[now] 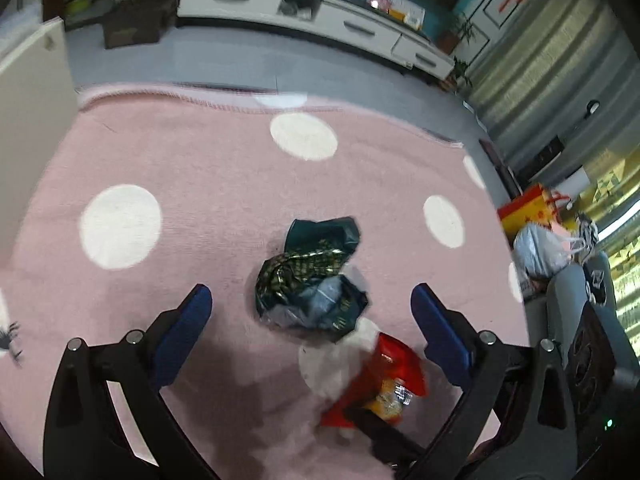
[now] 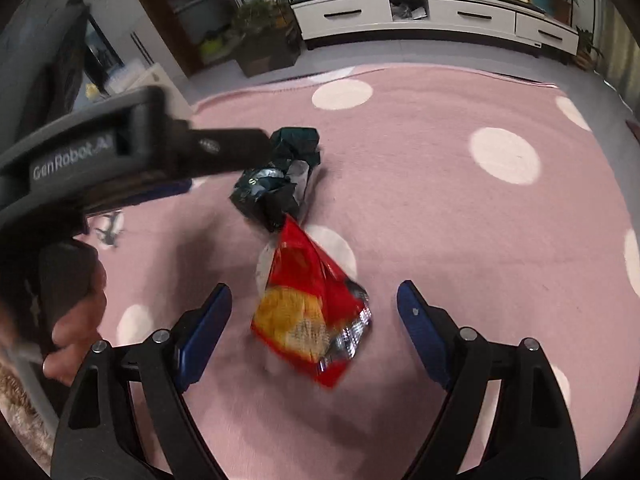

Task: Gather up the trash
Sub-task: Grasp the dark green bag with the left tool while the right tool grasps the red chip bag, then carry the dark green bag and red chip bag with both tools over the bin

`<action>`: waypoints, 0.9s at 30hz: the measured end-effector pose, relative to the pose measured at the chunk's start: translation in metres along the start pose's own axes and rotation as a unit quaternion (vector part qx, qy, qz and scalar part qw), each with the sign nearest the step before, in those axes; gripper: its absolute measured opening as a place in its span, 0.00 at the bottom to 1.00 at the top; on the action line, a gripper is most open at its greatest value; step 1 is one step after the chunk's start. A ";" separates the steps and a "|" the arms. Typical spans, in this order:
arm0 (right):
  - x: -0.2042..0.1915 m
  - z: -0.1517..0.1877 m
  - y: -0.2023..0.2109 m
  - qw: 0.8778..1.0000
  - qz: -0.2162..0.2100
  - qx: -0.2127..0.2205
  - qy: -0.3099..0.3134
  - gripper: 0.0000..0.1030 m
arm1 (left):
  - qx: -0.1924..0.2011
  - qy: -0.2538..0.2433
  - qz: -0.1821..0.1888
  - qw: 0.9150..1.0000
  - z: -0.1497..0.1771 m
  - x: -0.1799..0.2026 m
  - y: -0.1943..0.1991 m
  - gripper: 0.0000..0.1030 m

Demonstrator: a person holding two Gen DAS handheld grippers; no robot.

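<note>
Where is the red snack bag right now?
The red snack bag lies on the pink dotted rug, between the right gripper's open fingers, just nearer than the crumpled dark green wrapper.

- The red snack bag (image 2: pixel 310 308) is smeared by motion blur; its print cannot be read.
- In the left wrist view, a black finger of the other gripper covers that bag's lower end at about 6 o'clock.
- The left gripper's body (image 2: pixel 120 156), at 9 o'clock in the right wrist view, hides part of the dark green wrapper (image 2: pixel 280 178).
- Items on the white cabinet (image 2: pixel 440 12) at 12 o'clock are too small to identify.
- The bags (image 1: pixel 540 232) at 3 o'clock are blurred.
</note>
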State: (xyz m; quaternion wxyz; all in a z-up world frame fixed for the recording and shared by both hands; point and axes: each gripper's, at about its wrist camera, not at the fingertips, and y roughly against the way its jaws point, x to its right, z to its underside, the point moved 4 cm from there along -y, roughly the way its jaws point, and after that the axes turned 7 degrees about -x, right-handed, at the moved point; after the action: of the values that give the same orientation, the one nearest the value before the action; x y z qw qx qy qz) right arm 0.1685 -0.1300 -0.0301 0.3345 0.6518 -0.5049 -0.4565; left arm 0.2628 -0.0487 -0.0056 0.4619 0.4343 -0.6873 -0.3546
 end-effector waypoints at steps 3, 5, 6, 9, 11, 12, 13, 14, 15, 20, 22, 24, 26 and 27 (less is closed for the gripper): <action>0.004 -0.001 -0.015 1.000 0.001 -0.010 -0.003 0.71 | -0.024 0.011 0.019 0.999 0.001 -0.007 -0.022 0.79; 0.005 0.000 -0.012 1.000 0.020 0.006 0.017 0.55 | -0.010 0.007 0.023 1.000 0.004 -0.007 -0.024 0.72; 0.007 0.001 -0.011 1.000 0.018 0.005 0.019 0.54 | -0.014 0.004 0.033 0.999 0.005 -0.006 -0.025 0.60; 0.012 0.005 -0.004 1.000 0.000 0.015 0.013 0.39 | -0.006 0.008 0.031 0.999 0.008 -0.003 -0.023 0.51; 0.017 0.008 0.004 1.000 -0.001 0.023 0.005 0.30 | -0.005 0.009 0.019 1.000 0.012 0.003 -0.020 0.48; 0.019 0.009 0.009 1.000 -0.001 0.026 0.002 0.28 | -0.005 0.012 0.014 1.000 0.015 0.006 -0.017 0.47; 0.022 0.011 0.016 1.000 0.000 0.028 0.001 0.25 | 0.001 0.014 0.013 1.000 0.020 0.011 -0.012 0.47; 0.024 0.013 0.022 1.000 -0.002 0.030 0.000 0.24 | 0.006 0.014 0.012 1.000 0.024 0.015 -0.007 0.46; 0.027 0.016 0.028 0.999 -0.001 0.033 -0.002 0.24 | 0.012 0.014 0.007 1.000 0.029 0.020 -0.002 0.46; 0.041 0.036 0.064 0.998 0.010 0.052 -0.019 0.23 | 0.029 0.000 -0.018 0.999 0.061 0.053 0.026 0.46; 0.051 0.049 0.085 0.997 0.010 0.068 -0.028 0.23 | 0.035 -0.012 -0.020 0.999 0.075 0.070 0.033 0.46; 0.063 0.062 0.103 0.996 0.013 0.083 -0.038 0.23 | 0.034 -0.022 -0.023 0.999 0.093 0.091 0.036 0.46; 0.078 0.077 0.122 0.994 0.018 0.095 -0.053 0.23 | 0.038 -0.029 -0.021 0.999 0.109 0.115 0.038 0.46; 0.086 0.083 0.130 0.993 0.022 0.102 -0.063 0.23 | 0.040 -0.034 -0.017 0.999 0.118 0.127 0.039 0.46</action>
State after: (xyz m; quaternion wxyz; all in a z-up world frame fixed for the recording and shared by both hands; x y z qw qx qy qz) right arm 0.0514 -0.2456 0.0349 0.2437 0.6413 -0.5831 -0.4351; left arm 0.1158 -0.1416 0.0331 0.4150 0.4514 -0.7086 -0.3491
